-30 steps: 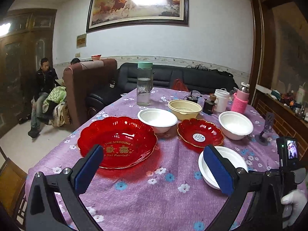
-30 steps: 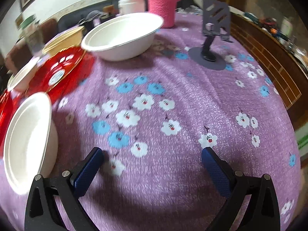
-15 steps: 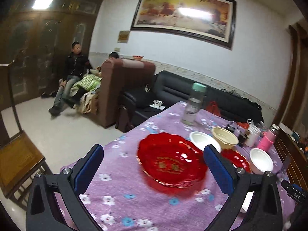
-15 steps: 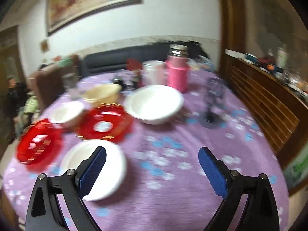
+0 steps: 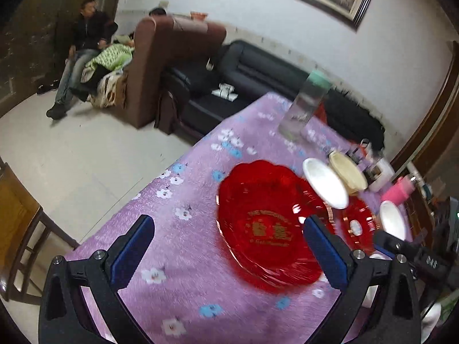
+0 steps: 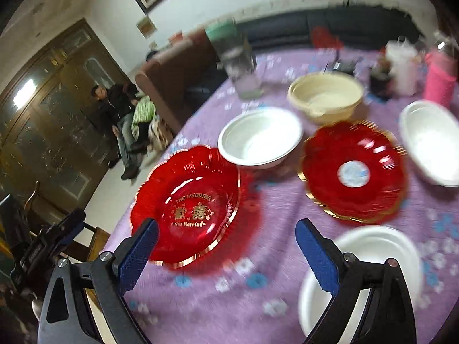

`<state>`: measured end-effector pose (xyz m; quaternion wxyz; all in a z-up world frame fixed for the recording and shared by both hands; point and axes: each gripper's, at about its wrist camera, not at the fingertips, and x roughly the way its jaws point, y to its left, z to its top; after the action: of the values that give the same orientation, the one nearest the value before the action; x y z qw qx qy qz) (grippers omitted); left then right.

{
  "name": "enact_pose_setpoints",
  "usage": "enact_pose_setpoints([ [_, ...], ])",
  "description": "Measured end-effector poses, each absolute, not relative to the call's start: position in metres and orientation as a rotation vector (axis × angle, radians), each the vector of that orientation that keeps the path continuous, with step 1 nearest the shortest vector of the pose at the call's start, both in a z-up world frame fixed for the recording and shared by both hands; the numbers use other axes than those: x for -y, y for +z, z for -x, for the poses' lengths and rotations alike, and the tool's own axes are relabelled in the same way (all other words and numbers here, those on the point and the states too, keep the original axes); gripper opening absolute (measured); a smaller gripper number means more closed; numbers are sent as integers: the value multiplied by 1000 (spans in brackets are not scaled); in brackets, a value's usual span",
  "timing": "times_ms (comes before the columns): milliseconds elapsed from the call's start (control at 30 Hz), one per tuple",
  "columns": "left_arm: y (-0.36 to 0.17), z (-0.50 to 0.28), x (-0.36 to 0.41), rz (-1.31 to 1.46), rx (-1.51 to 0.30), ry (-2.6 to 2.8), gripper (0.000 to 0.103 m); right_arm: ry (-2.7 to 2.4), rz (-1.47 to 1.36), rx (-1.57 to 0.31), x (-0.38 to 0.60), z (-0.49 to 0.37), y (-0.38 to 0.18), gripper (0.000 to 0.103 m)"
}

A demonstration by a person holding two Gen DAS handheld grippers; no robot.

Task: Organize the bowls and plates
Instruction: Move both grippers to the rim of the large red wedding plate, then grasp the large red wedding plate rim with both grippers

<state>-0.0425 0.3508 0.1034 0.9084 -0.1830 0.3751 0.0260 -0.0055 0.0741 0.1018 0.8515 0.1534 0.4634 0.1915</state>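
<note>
A large red wedding plate (image 6: 186, 203) (image 5: 269, 226) lies on the purple flowered tablecloth (image 6: 281, 301). A smaller red plate with a gold rim (image 6: 355, 172) lies to its right. White bowls stand behind (image 6: 259, 137), at far right (image 6: 430, 143) and near (image 6: 375, 246). A cream basket bowl (image 6: 327, 97) stands further back. My left gripper (image 5: 229, 253) is open and empty above the table's left part, its right finger over the large plate. My right gripper (image 6: 226, 253) is open and empty above the large plate's near edge.
A clear bottle with a green lid (image 6: 238, 63) (image 5: 304, 106), a white jar (image 6: 401, 66) and a pink flask (image 6: 439, 77) stand at the back. A wooden chair (image 5: 17, 229) stands at the table's left. Sofas and two seated people (image 5: 83, 54) are beyond.
Both grippers have swung left and tilted. The right view now centres on the large red plate. The left view now looks over the table's left edge. Both stay open.
</note>
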Motion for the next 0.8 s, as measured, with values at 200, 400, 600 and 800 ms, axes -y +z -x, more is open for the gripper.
enact_pose_setpoints([
  [200,63,-12,-358,434,-929,38,103,362,-338,-1048,-95,-27,81,84],
  [400,34,-49,-354,440,-997,21,88,344,-330,-1096,-105,-45,57,73],
  [600,26,-62,-343,391,-1030,4,61,331,-319,-1122,-111,-54,42,57],
  [800,19,-72,-335,348,-1059,6,31,326,-315,-1134,-116,-63,31,32],
])
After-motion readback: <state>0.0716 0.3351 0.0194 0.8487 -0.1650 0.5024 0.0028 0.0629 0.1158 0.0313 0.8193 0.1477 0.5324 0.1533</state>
